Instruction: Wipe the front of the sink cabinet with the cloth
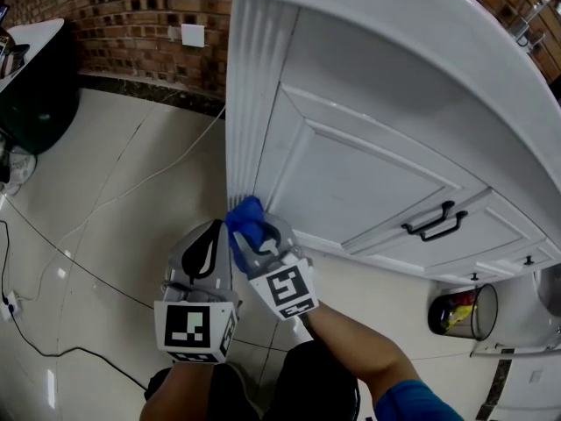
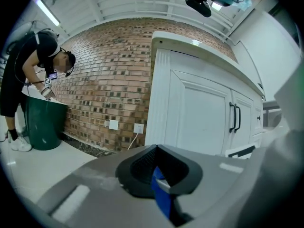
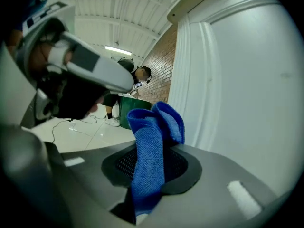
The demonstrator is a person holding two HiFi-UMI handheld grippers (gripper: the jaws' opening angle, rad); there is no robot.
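The white sink cabinet (image 1: 368,174) fills the upper right of the head view, with a fluted post (image 1: 250,103) at its left corner and black door handles (image 1: 436,220). My right gripper (image 1: 256,235) is shut on a bunched blue cloth (image 1: 245,220), which touches the foot of that post. In the right gripper view the cloth (image 3: 149,146) stands up out of the gripper (image 3: 152,172), close to the cabinet (image 3: 247,80). My left gripper (image 1: 210,235) hangs shut just left of the right one. A thin blue strip shows in the left gripper (image 2: 160,177) seam; I cannot tell what it is.
A brick wall (image 1: 131,16) with a socket plate (image 1: 192,35) runs behind. A cable (image 1: 131,187) trails over the pale tiled floor. A person bends over a green bin (image 2: 45,125) at the far left. A small clear waste bin (image 1: 462,310) sits at the right.
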